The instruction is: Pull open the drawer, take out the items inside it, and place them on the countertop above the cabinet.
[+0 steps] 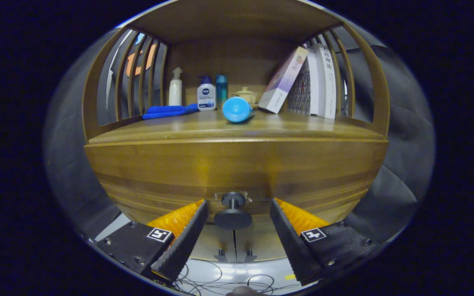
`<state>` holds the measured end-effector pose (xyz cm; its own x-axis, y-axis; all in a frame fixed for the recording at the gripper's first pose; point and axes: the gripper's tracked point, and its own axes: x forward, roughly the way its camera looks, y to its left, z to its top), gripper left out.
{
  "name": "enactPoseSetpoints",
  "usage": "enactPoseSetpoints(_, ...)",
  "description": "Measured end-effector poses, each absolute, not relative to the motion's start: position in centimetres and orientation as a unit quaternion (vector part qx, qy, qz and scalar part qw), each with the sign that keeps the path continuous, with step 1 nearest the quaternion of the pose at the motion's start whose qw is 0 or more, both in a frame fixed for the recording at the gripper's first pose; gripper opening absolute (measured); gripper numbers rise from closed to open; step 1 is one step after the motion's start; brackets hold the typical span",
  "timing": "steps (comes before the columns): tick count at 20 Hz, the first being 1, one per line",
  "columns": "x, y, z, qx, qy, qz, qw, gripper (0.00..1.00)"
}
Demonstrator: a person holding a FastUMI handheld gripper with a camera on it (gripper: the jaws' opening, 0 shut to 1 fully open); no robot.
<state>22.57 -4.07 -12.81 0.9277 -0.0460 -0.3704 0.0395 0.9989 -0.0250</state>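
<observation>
While the gripper (237, 218) sits with its black ribbed fingers (185, 240) spread wide, the round dark drawer knob (233, 213) stands between them, touched by neither. Knob stem points straight out of the wooden drawer front (237, 172) toward the camera; drawer looks closed. On the wooden countertop (237, 129) above: a blue cylindrical bottle (237, 109) lies on its side, long axis front-to-back, round end facing the camera. Behind it, upright: white pump bottle (175, 88), white bottle with blue "NIVEA" label (206, 95), teal slim bottle (221, 89), small beige lidded pot (245, 95). Folded blue cloth (169, 111) lies flat to the left. Leaning books (303, 82) at right, spine text in Chinese characters, too small to read reliably. Drawer contents hidden.
</observation>
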Motion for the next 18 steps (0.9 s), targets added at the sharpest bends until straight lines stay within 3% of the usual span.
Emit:
enactPoseSetpoints(5, 15.6, -5.2, -11.8, -0.013, 0.168, -0.030, 0.985, 0.99)
enactPoseSetpoints(18, -0.9, -1.6, -1.1, -0.010, 0.050, -0.001, 0.999, 0.99)
